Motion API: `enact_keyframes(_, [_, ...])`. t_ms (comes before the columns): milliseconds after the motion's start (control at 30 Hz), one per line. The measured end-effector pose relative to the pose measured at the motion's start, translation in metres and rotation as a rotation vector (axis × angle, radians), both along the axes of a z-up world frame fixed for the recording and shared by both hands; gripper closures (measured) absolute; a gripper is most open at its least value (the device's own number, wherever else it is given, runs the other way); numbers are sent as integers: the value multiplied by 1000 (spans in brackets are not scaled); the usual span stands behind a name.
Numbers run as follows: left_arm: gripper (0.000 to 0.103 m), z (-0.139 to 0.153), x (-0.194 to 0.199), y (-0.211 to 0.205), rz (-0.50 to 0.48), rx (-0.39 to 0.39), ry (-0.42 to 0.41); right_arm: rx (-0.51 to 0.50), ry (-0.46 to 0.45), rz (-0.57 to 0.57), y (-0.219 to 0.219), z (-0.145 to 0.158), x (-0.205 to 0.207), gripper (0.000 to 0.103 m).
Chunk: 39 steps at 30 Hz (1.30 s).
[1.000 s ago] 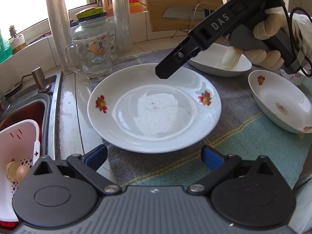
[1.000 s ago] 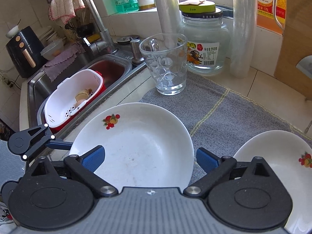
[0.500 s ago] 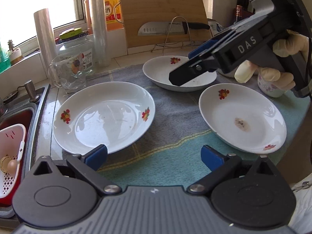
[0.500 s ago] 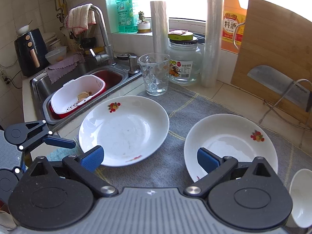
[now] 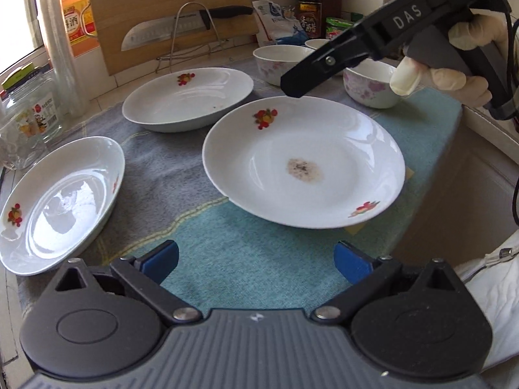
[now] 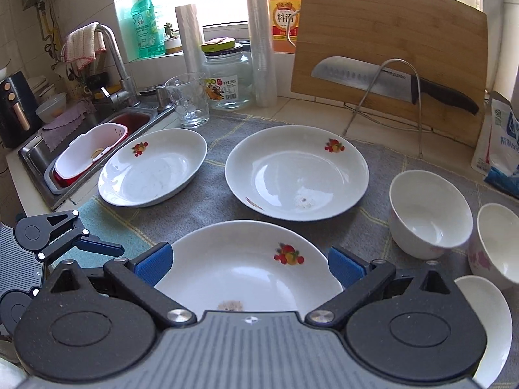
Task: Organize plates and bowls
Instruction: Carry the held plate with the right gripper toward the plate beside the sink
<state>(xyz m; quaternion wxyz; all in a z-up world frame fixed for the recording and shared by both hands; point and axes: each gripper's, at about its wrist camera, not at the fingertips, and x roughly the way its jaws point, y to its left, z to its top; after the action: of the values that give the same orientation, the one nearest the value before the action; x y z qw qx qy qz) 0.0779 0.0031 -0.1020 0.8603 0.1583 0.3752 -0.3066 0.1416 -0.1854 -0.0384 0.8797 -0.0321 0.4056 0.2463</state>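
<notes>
Three white plates with fruit prints lie on a grey-and-teal mat. The near plate [image 5: 303, 162] has a brown stain; it also shows in the right wrist view [image 6: 249, 269]. The far plate [image 5: 188, 97] [image 6: 296, 171] and the left plate [image 5: 61, 201] [image 6: 152, 167] lie beside it. Three white bowls with pink flowers [image 6: 428, 210] [image 6: 496, 240] [image 6: 486, 317] stand at the right. My left gripper [image 5: 256, 261] is open and empty, low before the near plate. My right gripper [image 6: 249, 264] is open and empty, above the near plate.
A sink [image 6: 97, 129] with a white-and-red basket [image 6: 87, 152] lies at the left. A glass mug [image 6: 189, 100], a jar [image 6: 227, 77], rolls, a cutting board [image 6: 389, 48] with a knife [image 6: 389, 84] on a wire stand and a bag [image 6: 499, 142] line the back.
Both grippers have pulled back and swung right. The view went from the left plate alone to all three plates and the bowls. Both stayed open and empty.
</notes>
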Motion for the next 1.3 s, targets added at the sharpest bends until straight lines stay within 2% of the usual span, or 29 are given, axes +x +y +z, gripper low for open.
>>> enact_keyframes(300, [1,-13,13,-22,-123,11,10,-2,82,-107,-19,-23,-19,0])
enact_keyframes(400, [1,-16,19,-22,-132,-14,30,9,110,-128,-23,-31,-21,0])
enact_keyframes(733, [0,-17,27,-19,-153,-30,14,16,198,-156,-23,-60,-14,0])
enact_keyframes(1000, [0,-20,23,-16,-155,-54,-14,49,205,-183,-28,-61,-9,0])
enact_keyframes(1067, [0,-20,22,-16,-153,-52,-18,53,185,-177,-28,-63,-12,0])
enact_keyframes(1200, [0,-18,25,-19,-162,-39,-9,-5,181,-147,-22,-62,-12,0])
enact_keyframes(1300, [1,-18,25,-19,-194,-39,-25,21,192,-130,-21,-59,-7,0])
